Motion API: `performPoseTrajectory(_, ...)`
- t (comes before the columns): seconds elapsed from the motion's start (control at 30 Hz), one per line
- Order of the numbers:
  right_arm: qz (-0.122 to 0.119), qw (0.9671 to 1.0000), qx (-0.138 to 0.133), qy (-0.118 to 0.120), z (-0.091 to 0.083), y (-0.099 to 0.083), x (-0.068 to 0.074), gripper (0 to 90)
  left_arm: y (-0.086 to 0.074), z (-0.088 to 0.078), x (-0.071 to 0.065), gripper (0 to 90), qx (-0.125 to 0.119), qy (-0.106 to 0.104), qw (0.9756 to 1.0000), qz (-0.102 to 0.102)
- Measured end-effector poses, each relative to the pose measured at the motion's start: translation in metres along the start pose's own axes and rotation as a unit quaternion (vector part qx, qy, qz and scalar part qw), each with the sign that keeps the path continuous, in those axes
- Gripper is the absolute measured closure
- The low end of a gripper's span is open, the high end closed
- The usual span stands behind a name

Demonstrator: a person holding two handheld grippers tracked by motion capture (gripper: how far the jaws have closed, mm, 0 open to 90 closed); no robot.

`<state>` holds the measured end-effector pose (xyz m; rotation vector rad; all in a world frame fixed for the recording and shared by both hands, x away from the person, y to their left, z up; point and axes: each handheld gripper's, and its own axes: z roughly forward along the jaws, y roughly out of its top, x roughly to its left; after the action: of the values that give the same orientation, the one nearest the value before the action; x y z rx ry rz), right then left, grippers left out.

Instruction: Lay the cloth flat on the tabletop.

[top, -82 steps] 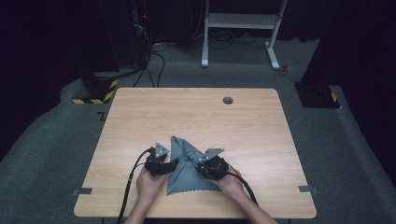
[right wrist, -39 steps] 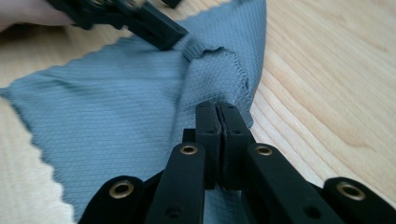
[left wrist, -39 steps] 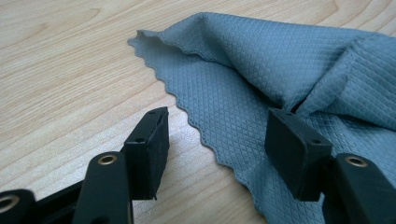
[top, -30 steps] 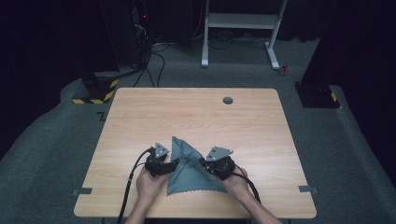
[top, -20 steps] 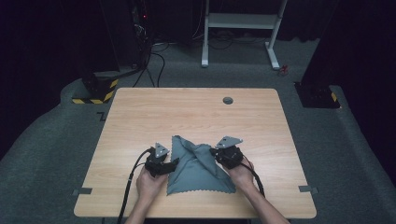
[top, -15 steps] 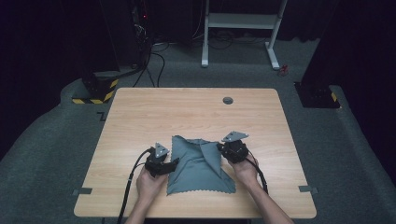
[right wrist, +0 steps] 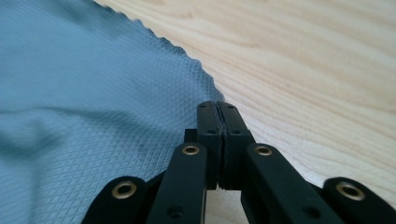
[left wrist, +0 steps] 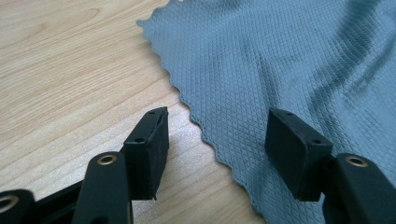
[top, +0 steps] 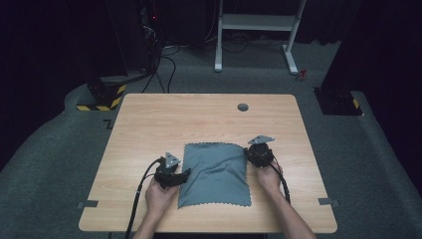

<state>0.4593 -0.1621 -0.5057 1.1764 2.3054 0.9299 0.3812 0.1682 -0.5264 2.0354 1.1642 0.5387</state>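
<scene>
Bare tabletop (top: 149, 124) around cloth (top: 215, 174)

Cloth (top: 215, 173) flat on table (top: 149, 119), near edge, between left tool (top: 185, 174) and right tool (top: 247, 153)

a light wooden table (top: 209, 119) stands on grey carpet (top: 378, 164), a small dark round cap (top: 243, 107) set near its far edge. beyond it a white metal frame (top: 259, 22) and black cables (top: 161, 64) (one yellow-black striped base (top: 102, 99) at left) fade into darkness.
</scene>
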Motion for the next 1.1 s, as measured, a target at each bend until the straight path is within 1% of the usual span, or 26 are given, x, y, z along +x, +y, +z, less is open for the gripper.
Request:
performPoseTrajectory(0.1,0.005,0.9999,0.009,-0.004,0.01,-0.003,-0.002,88.3,0.0,0.0,0.0,40.1,-0.001,0.0,1.0,-0.001)
performPoseTrajectory(0.17,0.01,0.9999,0.005,-0.005,0.012,-0.003,-0.003,85.5,0.0,0.0,0.001,40.2,-0.001,-0.001,1.0,0.001)
performPoseTrajectory(0.23,0.014,0.9999,0.004,-0.005,0.01,-0.004,-0.005,84.5,0.0,0.0,0.001,40.4,-0.001,-0.003,1.0,-0.001)
performPoseTrajectory(0.3,0.013,0.9999,0.003,-0.006,0.01,-0.004,-0.006,83.8,0.0,0.0,0.001,40.5,-0.002,-0.004,1.0,-0.002)
performPoseTrajectory(0.4,0.022,0.9997,-0.006,-0.006,0.003,-0.005,-0.011,79.8,0.0,0.0,0.001,40.5,-0.001,-0.004,1.0,-0.001)
performPoseTrajectory(0.43,0.022,0.9997,-0.006,-0.006,0.003,-0.005,-0.011,79.8,0.0,0.0,0.001,40.5,-0.001,-0.004,1.0,-0.001)
performPoseTrajectory(0.47,0.027,0.9996,-0.007,-0.006,0.002,-0.005,-0.012,78.0,0.0,0.0,0.001,40.6,-0.001,-0.004,1.0,-0.001)
performPoseTrajectory(0.53,0.045,0.9989,-0.01,-0.002,0.003,-0.006,-0.016,74.4,0.0,0.0,0.001,40.5,-0.001,-0.004,1.0,-0.001)
performPoseTrajectory(0.67,0.078,0.9969,-0.01,0.001,0.012,-0.008,-0.02,73.8,0.0,0.0,0.0,40.5,-0.001,-0.003,1.0,-0.001)
performPoseTrajectory(0.73,0.083,0.9965,-0.012,0.0,0.013,-0.008,-0.021,73.9,0.0,0.0,0.0,40.5,-0.002,-0.002,1.0,-0.002)
performPoseTrajectory(0.87,0.064,0.998,-0.004,0.005,0.014,-0.004,-0.016,74.2,0.0,0.0,0.0,40.5,-0.002,-0.002,1.0,-0.001)
performPoseTrajectory(0.9,0.062,0.998,-0.008,0.006,0.013,-0.003,-0.015,74.2,0.0,0.0,0.0,40.5,-0.002,-0.002,1.0,-0.002)
performPoseTrajectory(0.93,0.067,0.9976,-0.011,0.011,0.011,-0.001,-0.014,74.3,0.0,0.0,0.0,40.5,-0.002,-0.001,1.0,-0.001)
performPoseTrajectory(0.97,0.067,0.9976,-0.012,0.012,0.011,-0.001,-0.013,74.9,0.0,0.0,0.0,40.5,-0.002,-0.001,1.0,-0.002)
performPoseTrajectory(1.03,0.046,0.9989,0.008,0.011,0.016,0.001,-0.009,82.1,0.0,0.0,0.0,40.5,-0.002,-0.001,1.0,-0.001)
performPoseTrajectory(1.07,0.046,0.9989,0.008,0.011,0.016,0.001,-0.009,82.1,0.0,0.0,0.0,40.5,-0.002,-0.001,1.0,-0.001)
performPoseTrajectory(1.1,0.038,0.9991,0.012,0.014,0.017,0.002,-0.008,89.1,0.0,0.0,0.0,40.5,-0.002,-0.001,1.0,-0.001)
